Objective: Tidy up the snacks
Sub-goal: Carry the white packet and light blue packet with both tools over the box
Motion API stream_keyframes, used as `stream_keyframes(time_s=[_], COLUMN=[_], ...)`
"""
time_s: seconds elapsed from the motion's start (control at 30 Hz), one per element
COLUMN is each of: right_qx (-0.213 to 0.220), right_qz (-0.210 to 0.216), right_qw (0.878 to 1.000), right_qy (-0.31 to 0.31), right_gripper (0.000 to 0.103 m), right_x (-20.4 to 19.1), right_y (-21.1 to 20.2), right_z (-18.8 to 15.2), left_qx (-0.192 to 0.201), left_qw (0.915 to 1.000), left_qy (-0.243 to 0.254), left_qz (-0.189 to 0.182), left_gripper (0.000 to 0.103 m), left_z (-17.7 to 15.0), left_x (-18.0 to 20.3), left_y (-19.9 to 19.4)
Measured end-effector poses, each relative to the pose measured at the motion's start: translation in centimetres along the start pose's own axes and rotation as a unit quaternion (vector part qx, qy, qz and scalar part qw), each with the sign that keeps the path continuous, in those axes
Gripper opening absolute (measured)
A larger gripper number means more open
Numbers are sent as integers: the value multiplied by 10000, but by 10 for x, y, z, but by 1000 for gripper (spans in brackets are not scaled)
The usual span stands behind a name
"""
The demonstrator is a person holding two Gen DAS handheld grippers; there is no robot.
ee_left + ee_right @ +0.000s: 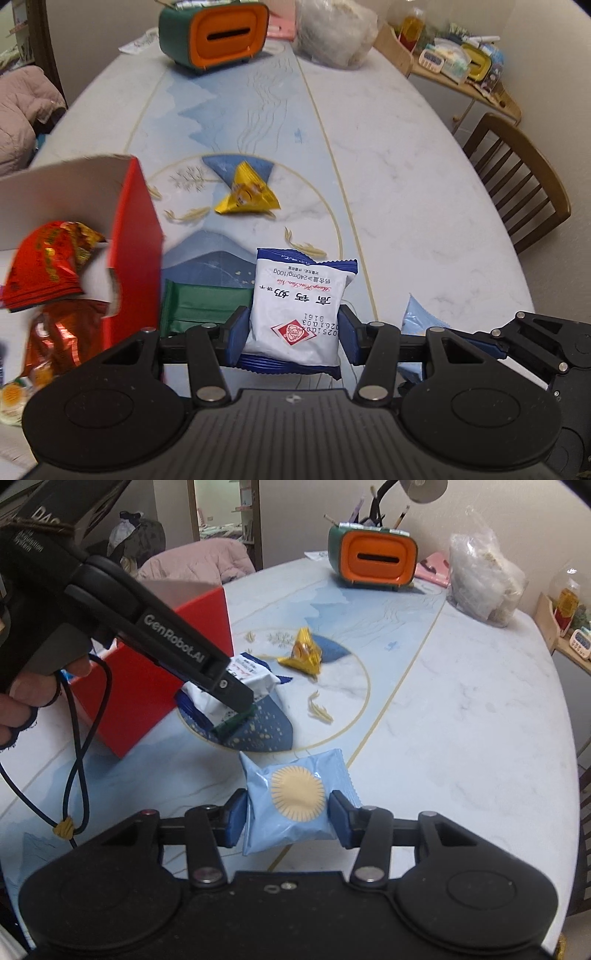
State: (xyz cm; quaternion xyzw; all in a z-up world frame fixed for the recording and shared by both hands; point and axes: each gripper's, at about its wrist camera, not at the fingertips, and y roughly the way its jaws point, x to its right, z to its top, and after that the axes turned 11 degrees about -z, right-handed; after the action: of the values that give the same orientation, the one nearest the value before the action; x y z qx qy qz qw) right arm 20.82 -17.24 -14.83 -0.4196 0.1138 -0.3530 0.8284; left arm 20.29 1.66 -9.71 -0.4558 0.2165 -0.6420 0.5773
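Snacks are mid-sort: left tool [293, 330] pinches a white milk-biscuit packet [299, 306], right tool [286, 818] a pale-blue sun-print packet [291, 799] (both part-closed), beside the red box [133, 236] near the surface's [461, 709] left edge; slick film could slip out.

the white snack packet [295, 314] reads "240mg/100g", upside down. the left gripper [236, 701], at ten o'clock in the right wrist view, bears "genrobot.ai".
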Motion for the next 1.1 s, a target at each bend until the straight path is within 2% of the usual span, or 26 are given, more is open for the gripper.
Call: stream_keyframes(time_s=[0.27,0.5,1.1], right_qx=[285,563,878], right_qz=[29,118,346], right_qw=[9994,9983,9944], right_qy=[211,128,-481], right_gripper=[47,47,47], right_x=[-11,-40,-152], right_y=[-38,-60,-57], right_z=[18,42,118], left_qx=[305,604,1018], left_qw=[9995,9978,9904], left_qy=[-97,-229,-680], left_qz=[0,178,645], left_gripper=[50,50,50], left_z=[-6,-13,-39], left_x=[-13,-39,-145], left_y=[-53,-97,-175])
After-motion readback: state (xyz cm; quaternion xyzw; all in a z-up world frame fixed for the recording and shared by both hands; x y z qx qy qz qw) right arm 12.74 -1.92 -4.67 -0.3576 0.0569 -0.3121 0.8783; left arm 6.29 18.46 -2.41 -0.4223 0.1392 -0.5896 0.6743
